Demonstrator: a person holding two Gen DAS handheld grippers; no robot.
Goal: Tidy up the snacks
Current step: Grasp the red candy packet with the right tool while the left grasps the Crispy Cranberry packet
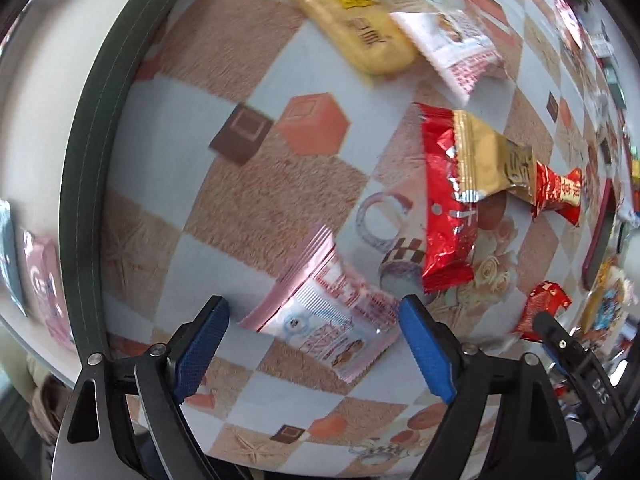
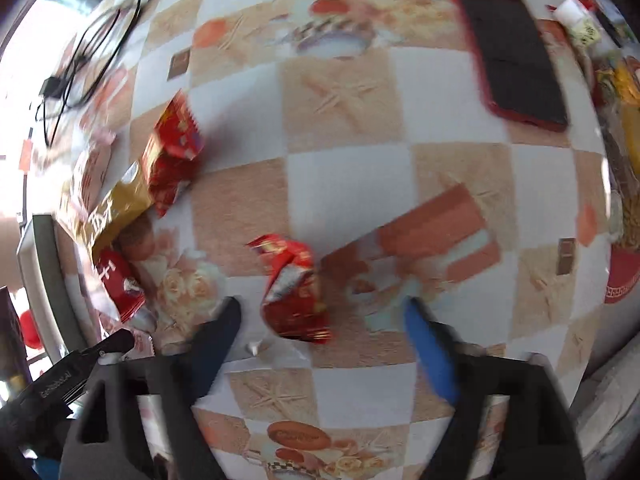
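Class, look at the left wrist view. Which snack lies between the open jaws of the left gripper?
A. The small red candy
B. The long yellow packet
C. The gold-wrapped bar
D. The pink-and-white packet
D: the pink-and-white packet lies flat on the tablecloth between the blue pads, untouched.

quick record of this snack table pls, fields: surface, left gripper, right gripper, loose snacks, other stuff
surface: checked tablecloth
left gripper: open, over a pink-white packet, pads not pressing it
right gripper: open, a small red packet between its fingers, not gripped
loose snacks: yellow packet, white packet, long red packet with a gold packet lying over it
tray: at left, holds a pink packet
other stuff: red phone, black cable
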